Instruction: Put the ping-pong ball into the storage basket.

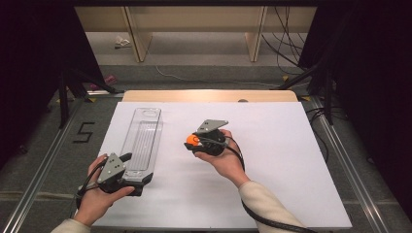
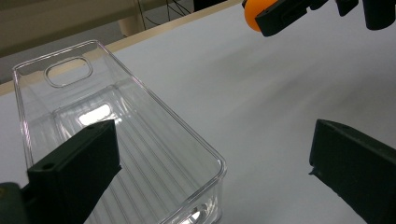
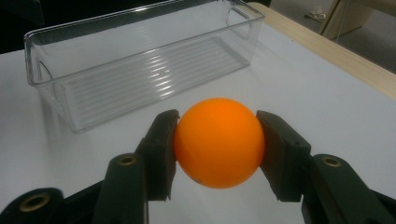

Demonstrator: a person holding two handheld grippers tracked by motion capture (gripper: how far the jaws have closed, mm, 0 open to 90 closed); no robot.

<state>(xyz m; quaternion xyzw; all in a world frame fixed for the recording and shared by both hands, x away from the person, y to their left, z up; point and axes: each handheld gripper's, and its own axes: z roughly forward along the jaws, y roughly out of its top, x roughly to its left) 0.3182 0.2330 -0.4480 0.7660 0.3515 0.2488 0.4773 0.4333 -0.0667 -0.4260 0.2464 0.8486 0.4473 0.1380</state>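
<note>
White sheeting covers the tabletop I am working over, with a strip of bare wood showing along its far edge and dark curtains closing in both sides. Beyond it I can see pale furniture legs, loose cables and a small scrap of something on the floor, too small for me to identify. A "5" is marked on the floor to the left of the table.

From the high view, the right gripper is partly hidden under its grey plate and the hand that carries it, so the ball there is just an orange spot. The right gripper view settles it: both pads are clamped on the orange ball, one on each side, and the ball hangs above the sheet rather than resting on it, well to the right of the tray.

The clear plastic tray lies lengthwise on the left part of the sheet. Its near end is covered by the left gripper in the high view, and I cannot tell there whether gripper and tray touch. In the left gripper view the jaws stand wide apart with nothing pinched; one black jaw overlaps the tray's near wall, and the tray's lower corner is cut off by the frame edge. The tray's transparent walls make its rim hard to trace against the white. The ball and the other gripper's jaw tips are cropped at the top of that view.
</note>
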